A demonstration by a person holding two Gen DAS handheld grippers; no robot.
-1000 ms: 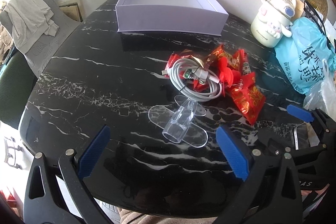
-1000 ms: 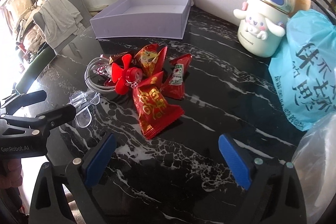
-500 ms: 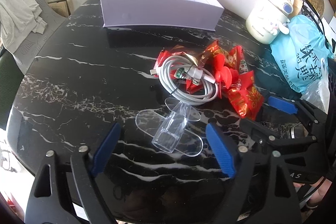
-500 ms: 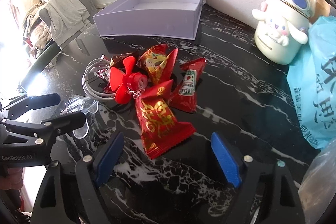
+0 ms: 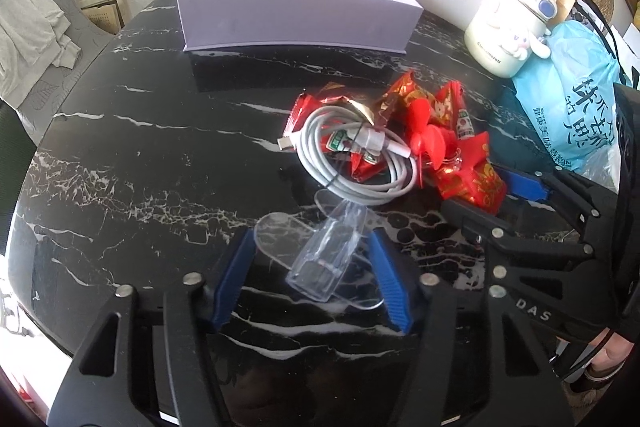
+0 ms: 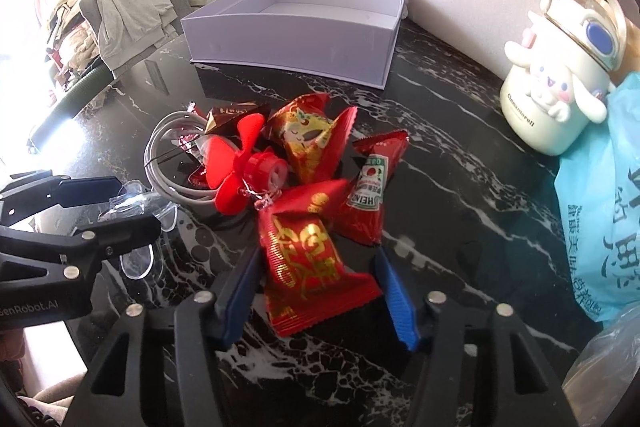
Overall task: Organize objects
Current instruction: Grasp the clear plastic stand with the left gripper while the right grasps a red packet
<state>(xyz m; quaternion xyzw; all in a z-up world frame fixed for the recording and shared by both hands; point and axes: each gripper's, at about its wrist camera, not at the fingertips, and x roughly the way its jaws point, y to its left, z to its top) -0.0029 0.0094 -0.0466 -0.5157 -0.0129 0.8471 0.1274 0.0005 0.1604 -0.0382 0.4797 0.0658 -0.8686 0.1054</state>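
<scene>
Black marble table (image 5: 132, 163): left half bare, open passage up to the open lavender box (image 5: 296, 23). Centre blocked by heaped red snack packets (image 6: 312, 259), coiled white cable (image 5: 352, 163), clear plastic stand (image 5: 332, 259). Right edge crowded: white cartoon bottle (image 6: 560, 99), blue bag (image 6: 604, 211).

An open box (image 5: 296, 23) sits at the table's (image 5: 140, 147) far edge. Mid-table lie snack packets (image 6: 312, 267) beside a coiled cable (image 5: 352, 163), with a plastic stand (image 5: 328, 259) nearer the front edge. A jug (image 6: 556, 99) and bag (image 6: 600, 207) stand at the right edge.
</scene>
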